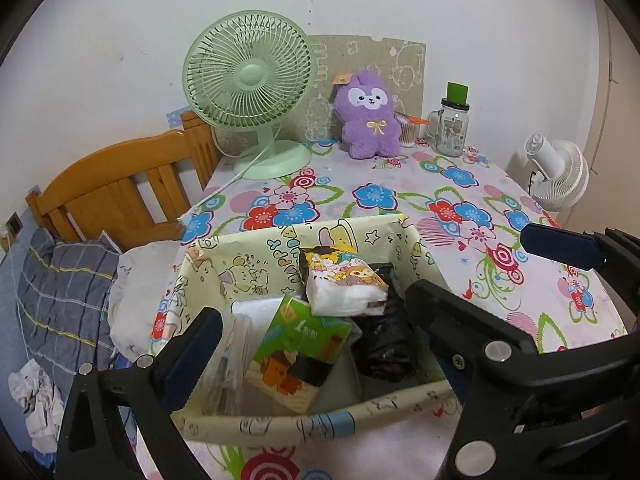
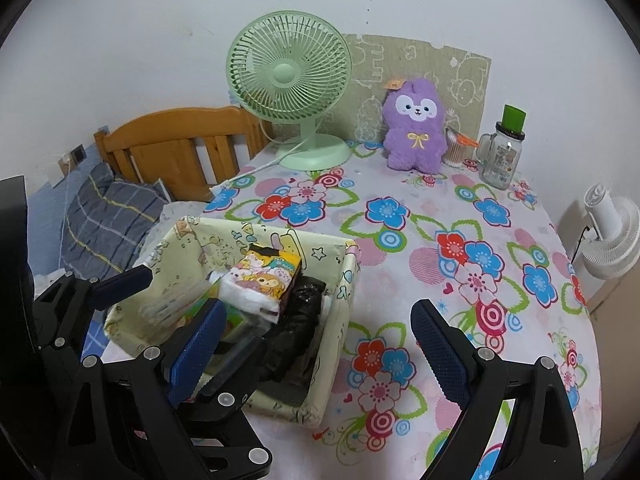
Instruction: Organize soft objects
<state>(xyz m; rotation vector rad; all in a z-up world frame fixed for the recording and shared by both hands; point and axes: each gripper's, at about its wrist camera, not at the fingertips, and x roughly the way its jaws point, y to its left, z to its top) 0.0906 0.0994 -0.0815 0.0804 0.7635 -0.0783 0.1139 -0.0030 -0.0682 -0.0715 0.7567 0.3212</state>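
Hovering over the cloth bin [image 1: 224,264] at the near edge of the flowered table [image 1: 400,196], I had my left tongs [image 1: 316,312] spread as wide as they go, nothing between the pads, so they would clear the bin's soft walls. My right tongs [image 2: 316,332] also stood apart and empty, out over bare tablecloth just beside the bin, where they could not knock it.

Inside, the soft things lay heaped rather than stacked: a cartoon-printed tissue pack [image 1: 344,284] rested on top, tilted against a green tissue pack [image 1: 296,348] and a crumpled black bag [image 1: 384,340], with a clear wrapped packet [image 1: 236,336] pressed along the left wall. I judged the bin nearly full, which is why the top pack sat askew.

One soft thing was left out, I reckoned: the purple plush [image 1: 370,114] stood upright at the far edge, leaning on a patterned board [image 1: 384,60], between the green fan [image 1: 250,88] and a glass mug [image 1: 450,128]. Reaching it meant passing over the bin without snagging it.
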